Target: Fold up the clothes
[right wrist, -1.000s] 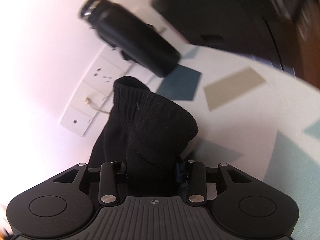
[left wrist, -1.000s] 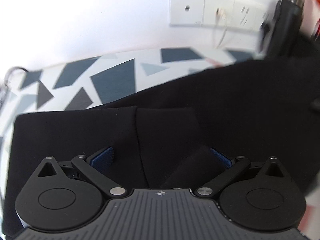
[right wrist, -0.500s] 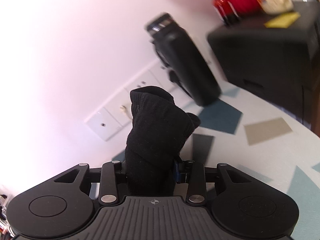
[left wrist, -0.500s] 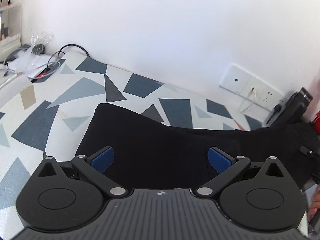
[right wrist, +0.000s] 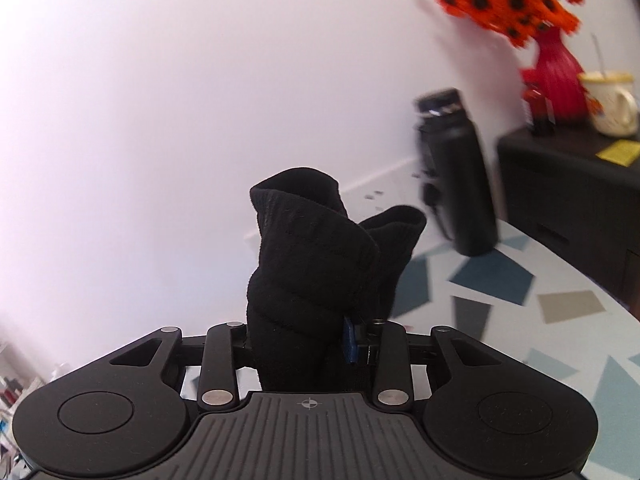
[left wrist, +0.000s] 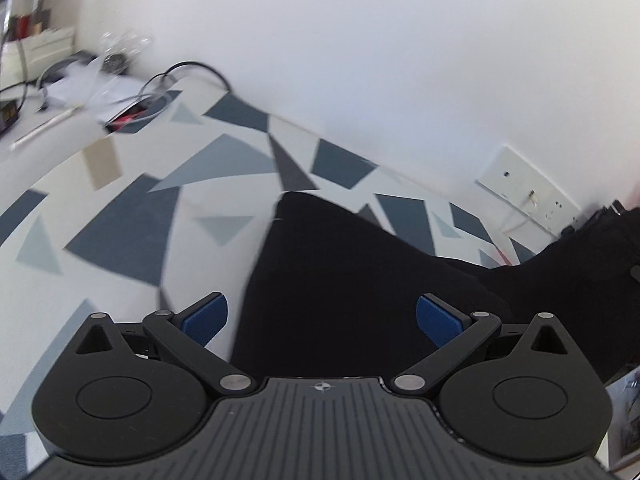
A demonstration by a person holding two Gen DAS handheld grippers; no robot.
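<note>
A black garment (left wrist: 344, 264) lies on the patterned tabletop (left wrist: 120, 240), stretching from the middle toward the right. My left gripper (left wrist: 322, 316) is open above the garment's near left part, blue pads wide apart, holding nothing. My right gripper (right wrist: 304, 340) is shut on a bunched ribbed end of the black garment (right wrist: 316, 248) and holds it lifted above the table.
A black bottle (right wrist: 456, 176) stands by the wall near white sockets (left wrist: 528, 196). A dark cabinet (right wrist: 572, 208) at the right carries a red vase with orange flowers (right wrist: 556, 72) and a mug (right wrist: 610, 104). Cables and clutter (left wrist: 100, 92) lie at the far left.
The left gripper has pulled back and swung left, now seeing more bare table. The right gripper has lifted and turned right with the cloth, bringing the vase and cabinet into view.
</note>
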